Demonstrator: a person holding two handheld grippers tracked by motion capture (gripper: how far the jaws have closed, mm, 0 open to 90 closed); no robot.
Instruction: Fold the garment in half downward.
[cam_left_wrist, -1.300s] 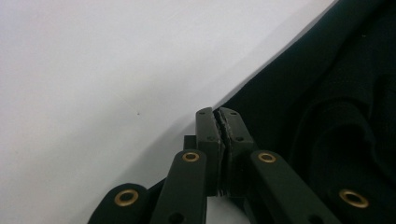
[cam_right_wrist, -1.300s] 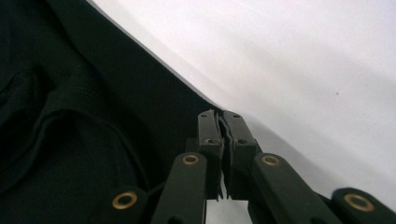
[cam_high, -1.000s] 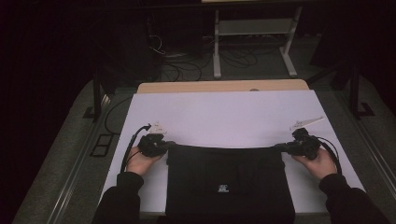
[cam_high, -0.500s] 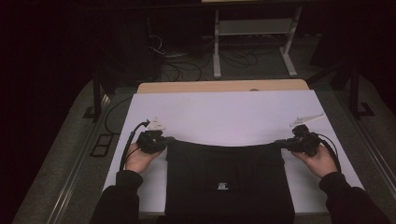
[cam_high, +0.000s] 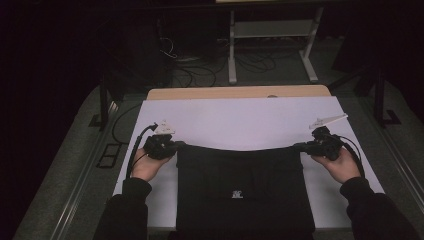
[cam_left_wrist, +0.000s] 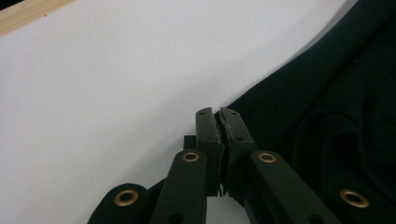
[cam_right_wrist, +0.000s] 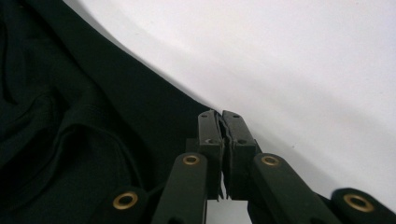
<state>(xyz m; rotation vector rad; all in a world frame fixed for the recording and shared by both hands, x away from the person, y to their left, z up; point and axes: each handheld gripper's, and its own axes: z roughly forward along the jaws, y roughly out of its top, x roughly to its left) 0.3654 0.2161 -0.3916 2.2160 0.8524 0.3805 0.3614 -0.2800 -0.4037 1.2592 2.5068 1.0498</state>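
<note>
A black garment (cam_high: 242, 190) lies flat on the white counter (cam_high: 240, 120), near the person's edge. The left gripper (cam_high: 172, 146) pinches its far left corner with fingers (cam_left_wrist: 208, 135) clamped on the cloth; the right gripper (cam_high: 300, 147) likewise grips the far right corner, the edge sagging between them

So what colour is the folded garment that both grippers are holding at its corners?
Black, with a small white mark, on the folded cloth garment; the high view shows it best.
</note>
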